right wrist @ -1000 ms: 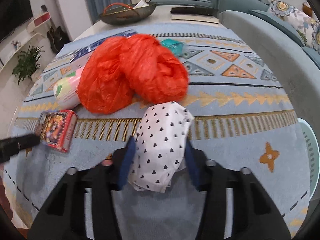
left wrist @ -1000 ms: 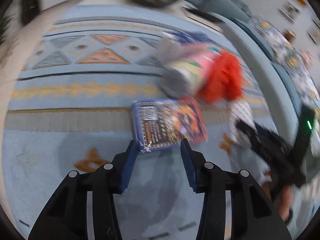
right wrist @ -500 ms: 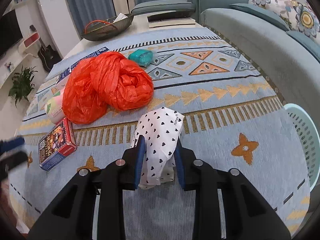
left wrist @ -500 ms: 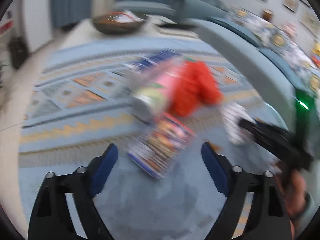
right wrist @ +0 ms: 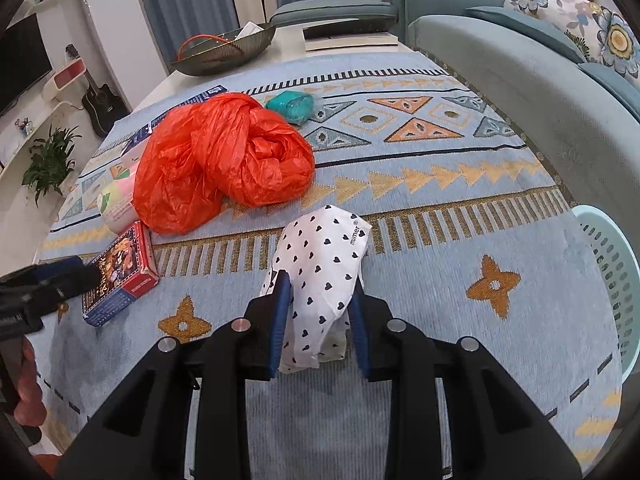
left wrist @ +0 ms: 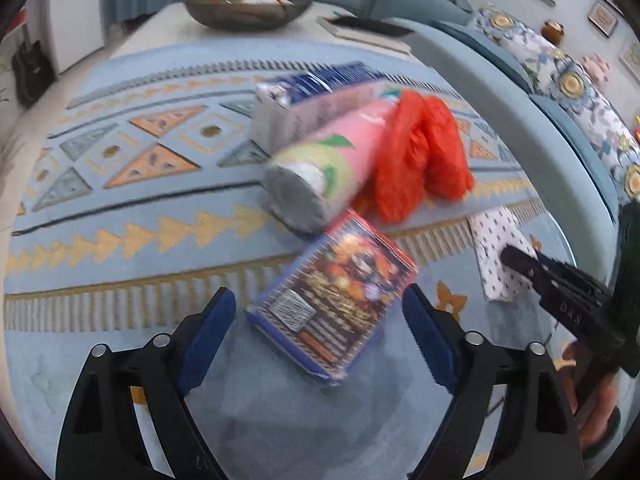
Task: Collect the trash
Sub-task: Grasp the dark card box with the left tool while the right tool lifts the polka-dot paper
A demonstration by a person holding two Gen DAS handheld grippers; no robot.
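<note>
My right gripper [right wrist: 320, 312] is shut on a white packet with black hearts [right wrist: 324, 256], which rests on the blue patterned rug [right wrist: 440, 184]; the packet also shows in the left wrist view [left wrist: 496, 248]. My left gripper [left wrist: 320, 324] is open, its jaws either side of a colourful snack box [left wrist: 336, 300] lying on the rug; the box shows in the right wrist view [right wrist: 120, 272]. Behind lie a crumpled orange plastic bag [right wrist: 224, 164], a pink and green roll [left wrist: 328, 168], a blue and white carton [left wrist: 312, 96] and a teal wrapper [right wrist: 294, 106].
A pale green perforated basket [right wrist: 612, 276] stands at the rug's right edge. A grey-blue sofa [right wrist: 520, 64] runs along the right. A dark bowl [right wrist: 224, 54] and a book sit on the low table behind the rug. A plant [right wrist: 48, 160] and guitar stand at left.
My left gripper has opened wide and moved in around the snack box. My right gripper has closed on the heart packet.
</note>
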